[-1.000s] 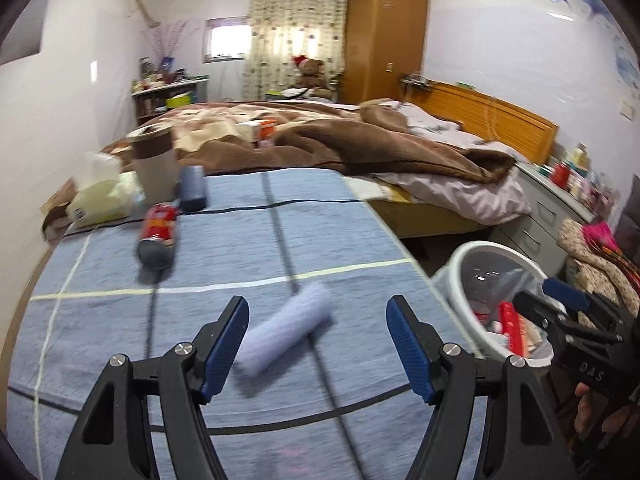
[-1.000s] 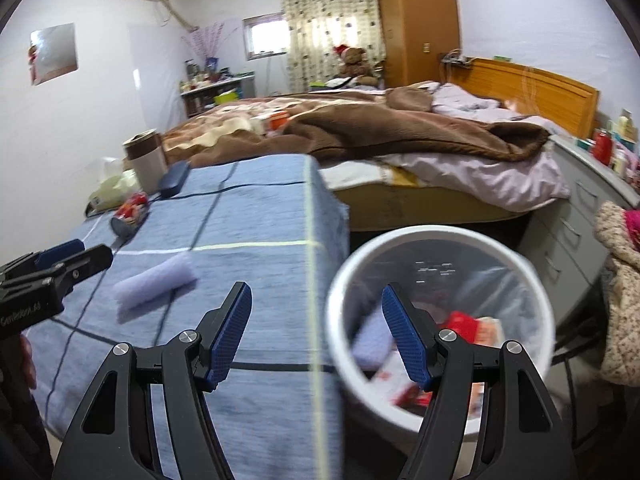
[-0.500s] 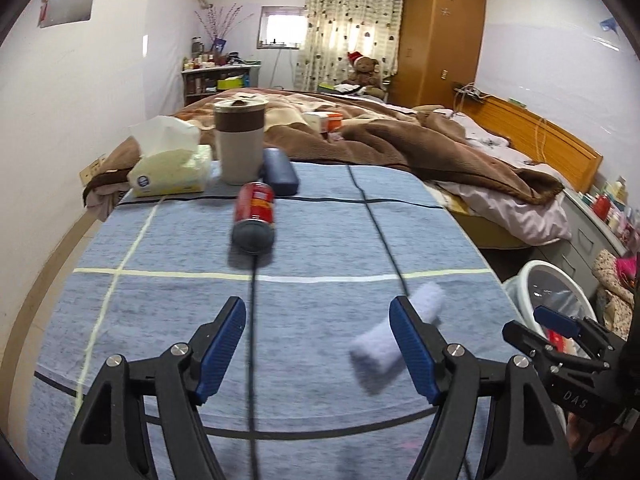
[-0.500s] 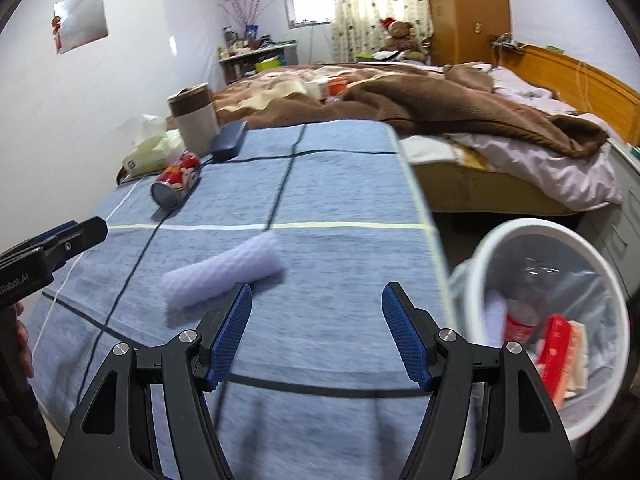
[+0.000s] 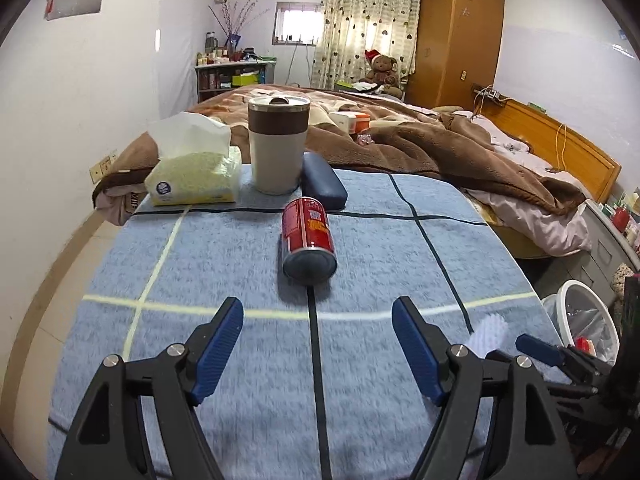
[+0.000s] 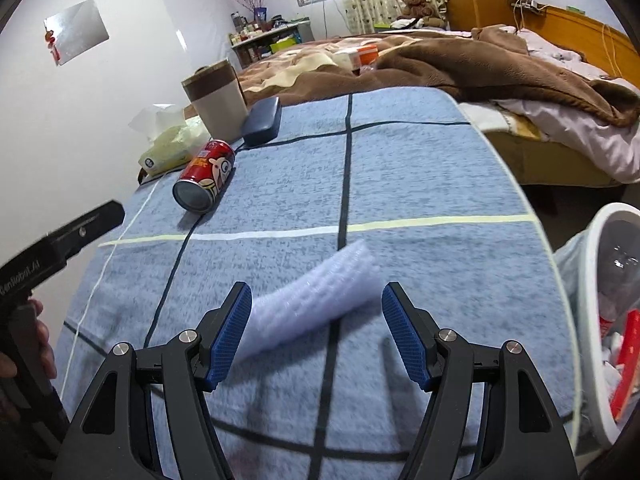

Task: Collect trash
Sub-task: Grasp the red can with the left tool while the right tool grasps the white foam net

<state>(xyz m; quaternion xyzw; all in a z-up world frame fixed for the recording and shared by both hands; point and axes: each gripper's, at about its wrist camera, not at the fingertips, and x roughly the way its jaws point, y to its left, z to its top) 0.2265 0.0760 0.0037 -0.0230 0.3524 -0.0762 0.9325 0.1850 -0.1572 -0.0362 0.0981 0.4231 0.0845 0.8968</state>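
Tabletop (image 5: 400, 240), blue checked cloth: your left gripper (image 5: 318, 344) hovers over it, fingers opening and empty, aimed at the red can (image 5: 308, 236) lying on its side ahead. Your right gripper (image 6: 316, 332) has its fingers wide apart, nothing gripped; the pale rolled wrapper (image 6: 316, 292) lies on the cloth between them. Behind the can: cup (image 5: 278, 144), tissue pack (image 5: 194, 178), dark case (image 5: 323, 188). White bin (image 6: 600, 320) stands beside the tabletop's right edge, holding trash

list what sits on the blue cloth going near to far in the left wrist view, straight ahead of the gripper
red can lying on its side → dark blue case → white and brown cup
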